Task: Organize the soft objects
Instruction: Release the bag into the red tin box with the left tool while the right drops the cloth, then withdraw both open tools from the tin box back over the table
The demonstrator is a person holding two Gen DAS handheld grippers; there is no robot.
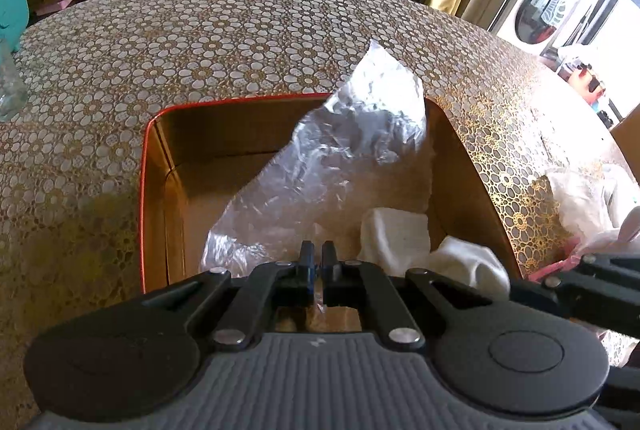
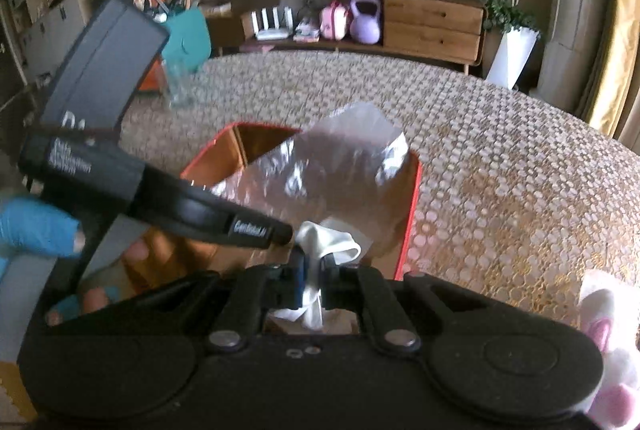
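An open cardboard box with a red rim (image 1: 141,190) sits on the flower-patterned table; it also shows in the right wrist view (image 2: 416,190). My left gripper (image 1: 318,254) is shut on a clear plastic bag (image 1: 344,146) that stands up over the box. My right gripper (image 2: 314,270) is shut on a white cloth (image 2: 332,240) and holds it over the box's near edge, beside the bag (image 2: 340,158). White cloth (image 1: 404,242) shows in the box's right side. The left gripper's body (image 2: 120,166) crosses the right wrist view.
A pile of white and pink soft things (image 1: 588,206) lies on the table right of the box; a white and pink plush (image 2: 612,350) is at the lower right. A clear glass (image 2: 178,86) stands at the table's far left. Shelves and a sideboard (image 2: 432,18) stand behind.
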